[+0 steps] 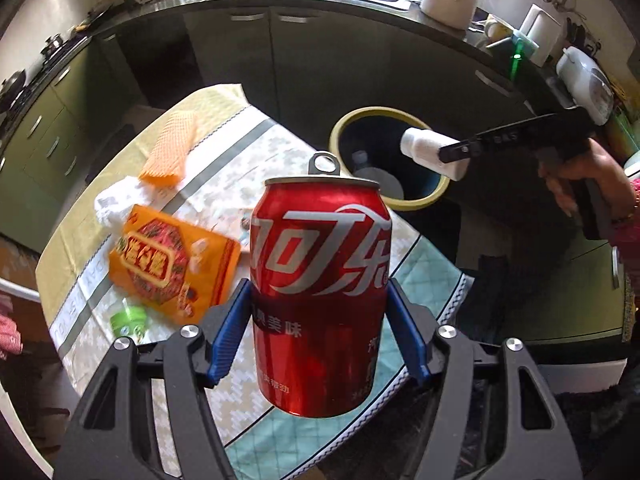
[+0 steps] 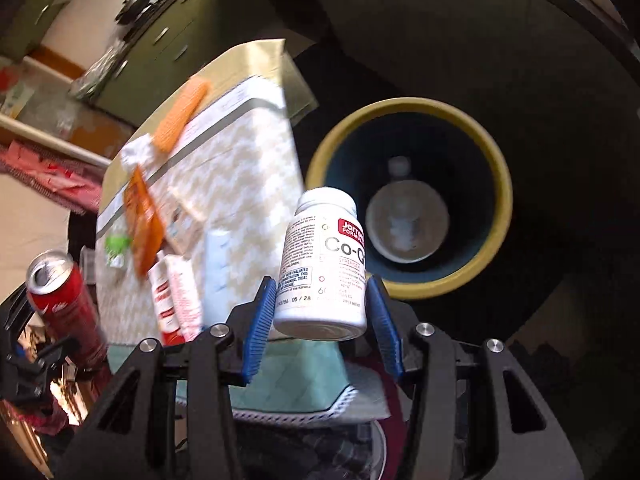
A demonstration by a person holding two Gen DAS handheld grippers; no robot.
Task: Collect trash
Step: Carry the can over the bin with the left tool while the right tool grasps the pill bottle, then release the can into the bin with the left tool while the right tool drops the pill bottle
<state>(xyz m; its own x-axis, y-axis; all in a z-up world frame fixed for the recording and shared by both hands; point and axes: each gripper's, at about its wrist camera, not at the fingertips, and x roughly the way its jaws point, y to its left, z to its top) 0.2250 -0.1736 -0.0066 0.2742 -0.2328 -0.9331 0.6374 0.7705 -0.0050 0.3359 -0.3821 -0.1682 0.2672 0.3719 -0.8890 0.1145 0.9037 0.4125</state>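
- Blue pads of the left gripper press both sides of a red cola can, so the jaws stand fairly wide, closed on its lower half.
- Its long axis runs roughly along the fingers, pull-tab end pointing away from the camera; it hangs over the table's near edge, clear of the cloth.
- Likewise the right gripper clamps a white supplement bottle near its base, cap end pointing forward.
- That bottle hangs above the yellow-rimmed bin, probably so that letting go drops it straight in.
- Left on the table: an orange snack packet, an orange mesh sleeve, crumpled white paper.
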